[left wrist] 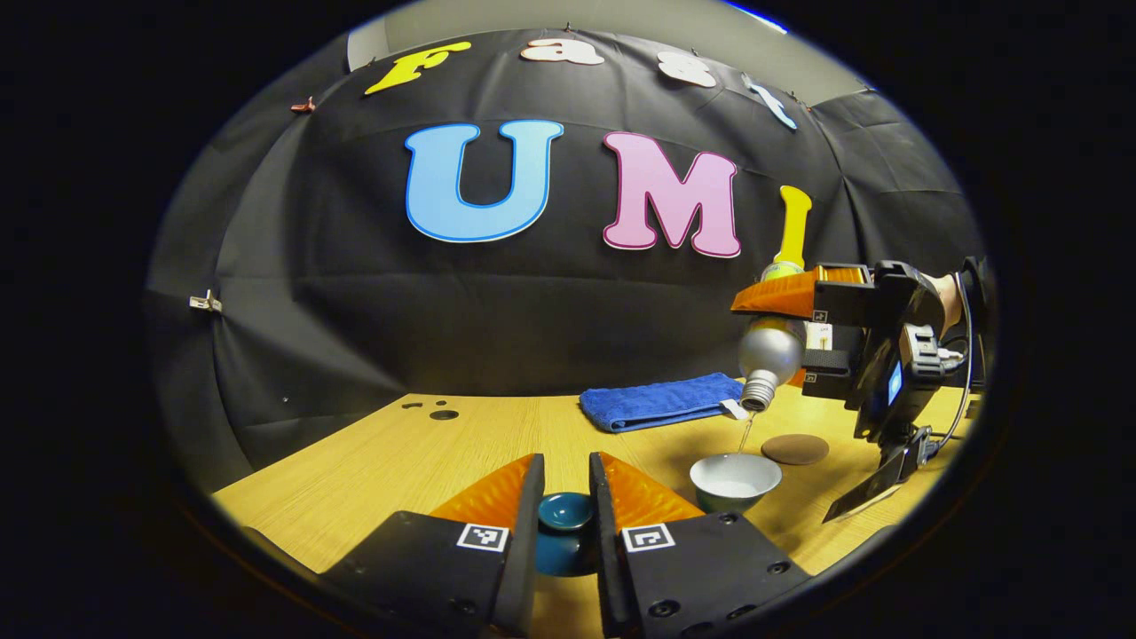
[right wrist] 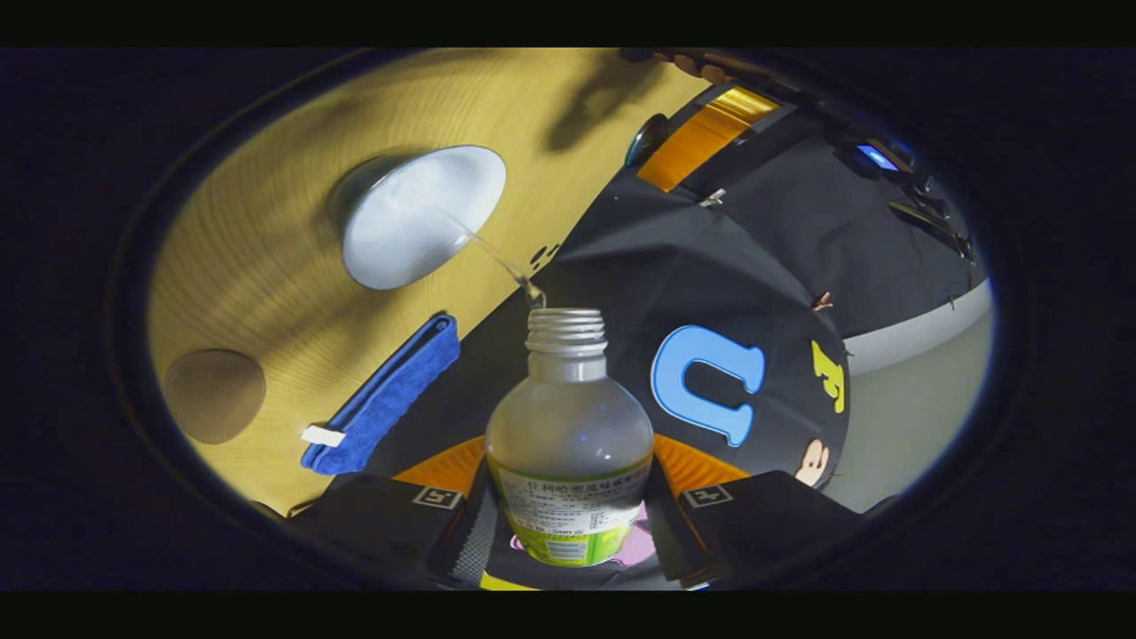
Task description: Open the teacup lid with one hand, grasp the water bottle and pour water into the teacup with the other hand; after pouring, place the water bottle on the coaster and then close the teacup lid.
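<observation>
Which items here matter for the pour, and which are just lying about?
In the job: water bottle, teacup, teacup lid, coaster, left gripper, right gripper.
Lying about: blue towel.

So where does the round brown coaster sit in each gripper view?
Left gripper view: the coaster lies at right on the table, just right of the teacup and in front of the blue towel.
Right gripper view: the coaster lies at far left, below the teacup.
Shared landmark: the blue towel.
</observation>
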